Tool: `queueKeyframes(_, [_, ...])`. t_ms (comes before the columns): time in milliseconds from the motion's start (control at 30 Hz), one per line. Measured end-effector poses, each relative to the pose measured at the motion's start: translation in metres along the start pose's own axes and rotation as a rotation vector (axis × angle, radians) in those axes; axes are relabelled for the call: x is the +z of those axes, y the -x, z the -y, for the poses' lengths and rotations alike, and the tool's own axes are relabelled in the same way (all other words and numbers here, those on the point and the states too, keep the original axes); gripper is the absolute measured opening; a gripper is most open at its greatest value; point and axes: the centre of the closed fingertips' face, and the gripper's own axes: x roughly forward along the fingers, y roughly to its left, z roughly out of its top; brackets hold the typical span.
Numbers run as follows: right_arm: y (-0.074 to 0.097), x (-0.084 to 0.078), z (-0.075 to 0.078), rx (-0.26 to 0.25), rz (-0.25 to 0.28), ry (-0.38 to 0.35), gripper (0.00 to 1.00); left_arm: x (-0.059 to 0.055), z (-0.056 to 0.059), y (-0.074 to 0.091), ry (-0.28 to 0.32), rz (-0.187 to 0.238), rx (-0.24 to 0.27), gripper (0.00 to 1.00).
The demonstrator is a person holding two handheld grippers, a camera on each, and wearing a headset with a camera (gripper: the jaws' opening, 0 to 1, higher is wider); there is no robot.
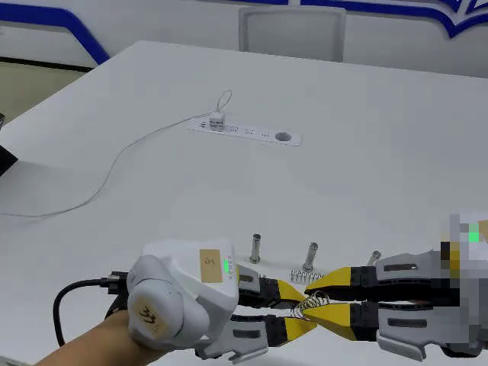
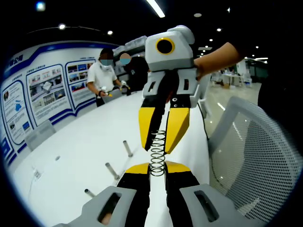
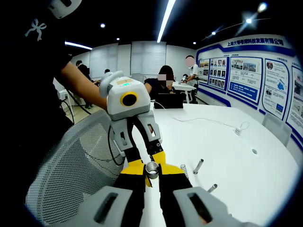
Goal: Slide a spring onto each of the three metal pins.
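pins (image 1: 310, 256) on table (image 1: 366, 137); loose spring (image 1: 302, 275) before them; held spring (image 1: 309, 305) nearer; power strip (image 1: 245, 131) behind

Silver spring (image 1: 308, 306), white table (image 1: 343, 99)

In the head view the right gripper (image 1: 306, 297) runs off the frame at 3 o'clock, and its upper jaw covers the foot of the rightmost pin (image 1: 374, 258). The spring (image 1: 311, 303), pinched between it and the left gripper (image 1: 301, 311), shows just a few coils. The chair (image 1: 290, 30) at 12 o'clock is cut by the top edge, the cable (image 1: 113, 169) leaves at 9 o'clock, and in the right gripper view the spring faces end-on, hiding its length.
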Motion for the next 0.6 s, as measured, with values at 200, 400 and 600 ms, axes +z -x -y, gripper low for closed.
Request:
queueKeyframes(200, [-0.003, 0.002, 0.000, -0.004, -0.003, 0.000, 0.10, -0.001, -0.001, 0.001, 0.011, 0.001, 0.004, 0.12])
queueKeyframes(400, [0.000, 0.007, 0.006, -0.023, 0.011, -0.008, 0.10, -0.008, -0.009, 0.003, 0.048, -0.004, 0.042, 0.16])
queueKeyframes(600, [0.005, 0.003, 0.015, -0.056, -0.003, -0.015, 0.11, -0.017, -0.021, 0.013, 0.123, 0.014, 0.109, 0.27])
